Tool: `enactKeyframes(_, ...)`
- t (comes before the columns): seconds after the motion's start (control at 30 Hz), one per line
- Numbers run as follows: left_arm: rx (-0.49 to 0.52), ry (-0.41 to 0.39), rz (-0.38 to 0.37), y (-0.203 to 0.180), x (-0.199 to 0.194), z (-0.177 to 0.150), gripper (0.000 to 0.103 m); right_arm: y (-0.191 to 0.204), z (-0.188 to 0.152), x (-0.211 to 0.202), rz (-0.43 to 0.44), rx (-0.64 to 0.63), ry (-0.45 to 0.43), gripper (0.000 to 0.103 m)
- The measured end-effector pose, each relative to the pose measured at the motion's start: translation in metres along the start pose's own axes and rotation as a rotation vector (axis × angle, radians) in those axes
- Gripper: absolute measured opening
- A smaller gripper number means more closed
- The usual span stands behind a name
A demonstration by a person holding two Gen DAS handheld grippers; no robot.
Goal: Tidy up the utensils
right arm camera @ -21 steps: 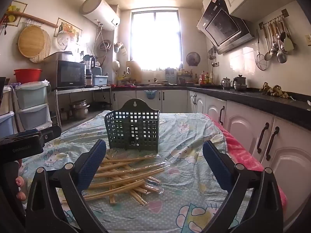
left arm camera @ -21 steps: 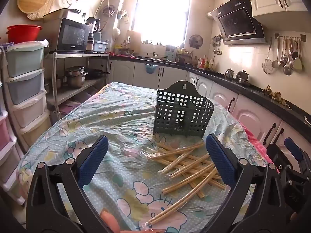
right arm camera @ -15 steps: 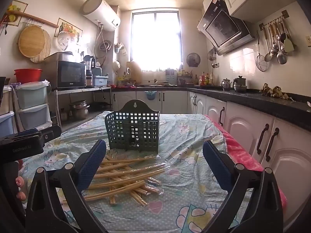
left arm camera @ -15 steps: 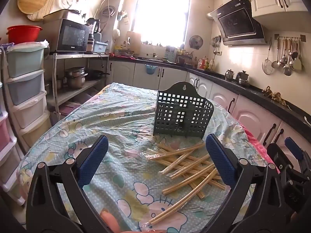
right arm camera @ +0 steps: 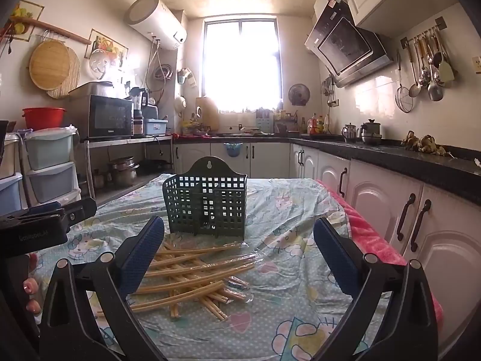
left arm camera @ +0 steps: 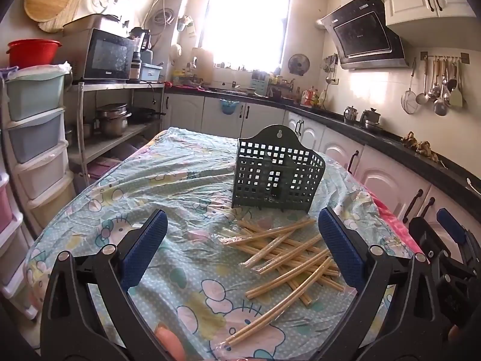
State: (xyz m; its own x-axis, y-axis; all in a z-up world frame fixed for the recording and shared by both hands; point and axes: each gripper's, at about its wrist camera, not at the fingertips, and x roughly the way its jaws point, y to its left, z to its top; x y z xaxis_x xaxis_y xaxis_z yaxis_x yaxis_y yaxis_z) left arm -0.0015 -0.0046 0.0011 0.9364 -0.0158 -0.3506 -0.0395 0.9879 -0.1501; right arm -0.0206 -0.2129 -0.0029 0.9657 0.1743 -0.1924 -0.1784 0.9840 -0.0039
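Observation:
A dark green lattice utensil holder (left arm camera: 276, 177) (right arm camera: 207, 204) stands upright on the table, empty as far as I can see. Several pale wooden chopsticks (left arm camera: 288, 255) (right arm camera: 192, 273) lie in a loose crossed pile in front of it. My left gripper (left arm camera: 240, 237) hovers wide open near the table's front edge, the pile lying ahead between its fingers and to the right. My right gripper (right arm camera: 239, 243) is also wide open, with the pile ahead and to its left. Neither holds anything. Each gripper shows at the edge of the other's view.
The table wears a blue cartoon-print cloth (left arm camera: 156, 186) under clear plastic. Plastic drawer towers (left arm camera: 36, 126) and a metal shelf with pots (left arm camera: 114, 117) stand on the left. White cabinets under a black counter (right arm camera: 390, 156) run along the right.

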Motion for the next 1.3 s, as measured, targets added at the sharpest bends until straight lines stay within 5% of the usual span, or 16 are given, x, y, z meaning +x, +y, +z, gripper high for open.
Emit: enactKeyframes(1.3, -0.044, 0.023, 0.007, 0.013, 0.006, 0.0, 0.093, 0.008, -0.003, 0.001, 0.036, -0.042, 0.013, 0.097)
